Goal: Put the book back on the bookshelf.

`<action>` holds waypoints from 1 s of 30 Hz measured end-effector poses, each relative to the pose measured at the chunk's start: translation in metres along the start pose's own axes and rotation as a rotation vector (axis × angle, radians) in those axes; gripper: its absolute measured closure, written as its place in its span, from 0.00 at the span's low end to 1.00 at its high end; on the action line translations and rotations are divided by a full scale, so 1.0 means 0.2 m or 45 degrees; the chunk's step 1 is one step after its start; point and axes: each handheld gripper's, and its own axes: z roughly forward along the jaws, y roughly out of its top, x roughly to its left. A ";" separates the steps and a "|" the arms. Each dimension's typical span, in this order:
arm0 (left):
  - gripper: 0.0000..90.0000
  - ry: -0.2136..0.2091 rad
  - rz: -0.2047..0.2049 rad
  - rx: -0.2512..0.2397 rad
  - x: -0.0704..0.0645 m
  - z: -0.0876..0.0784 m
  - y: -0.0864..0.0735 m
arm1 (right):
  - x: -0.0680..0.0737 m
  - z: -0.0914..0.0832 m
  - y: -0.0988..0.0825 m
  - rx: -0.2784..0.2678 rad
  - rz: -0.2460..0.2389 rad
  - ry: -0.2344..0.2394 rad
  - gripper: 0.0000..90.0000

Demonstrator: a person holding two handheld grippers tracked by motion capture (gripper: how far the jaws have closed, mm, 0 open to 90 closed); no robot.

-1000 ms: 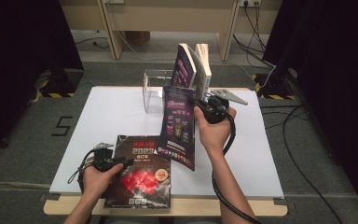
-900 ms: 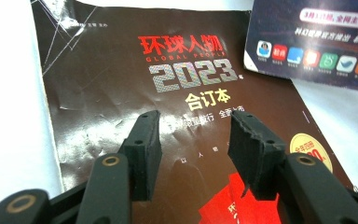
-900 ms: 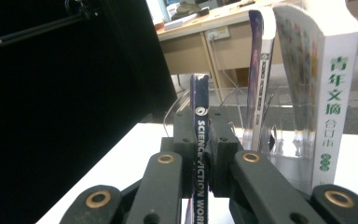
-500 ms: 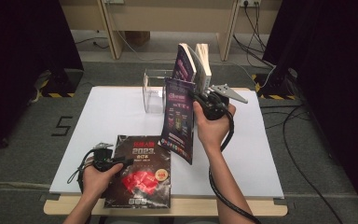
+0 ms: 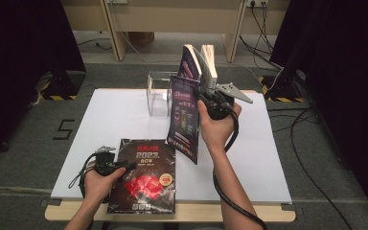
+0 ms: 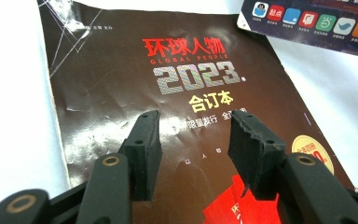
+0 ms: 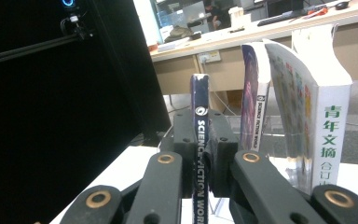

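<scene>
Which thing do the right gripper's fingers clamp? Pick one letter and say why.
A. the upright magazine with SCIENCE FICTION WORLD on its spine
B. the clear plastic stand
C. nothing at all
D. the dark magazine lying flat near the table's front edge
A: in the right gripper view the right gripper has its fingers pressed on both sides of the upright magazine, whose spine reads SCIENCE FICTION WORLD; the high view shows it lifted off the table.

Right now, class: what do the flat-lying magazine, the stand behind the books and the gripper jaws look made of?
Magazine: glossy coated paper; creases and glare show.
Stand: probably clear acrylic; see-through walls.
Left gripper jaws: matte black, likely plastic, with rubbery-looking pads.
</scene>
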 end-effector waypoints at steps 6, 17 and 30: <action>0.59 0.000 -0.002 0.006 0.00 0.00 0.00 | 0.00 0.02 0.02 -0.020 -0.023 -0.018 0.94; 0.59 -0.003 -0.002 0.003 0.01 0.00 0.00 | 0.00 0.06 0.02 -0.048 -0.028 -0.043 0.94; 0.59 0.002 -0.002 0.003 0.02 0.00 0.00 | 0.00 0.10 0.04 -0.072 -0.037 -0.062 0.94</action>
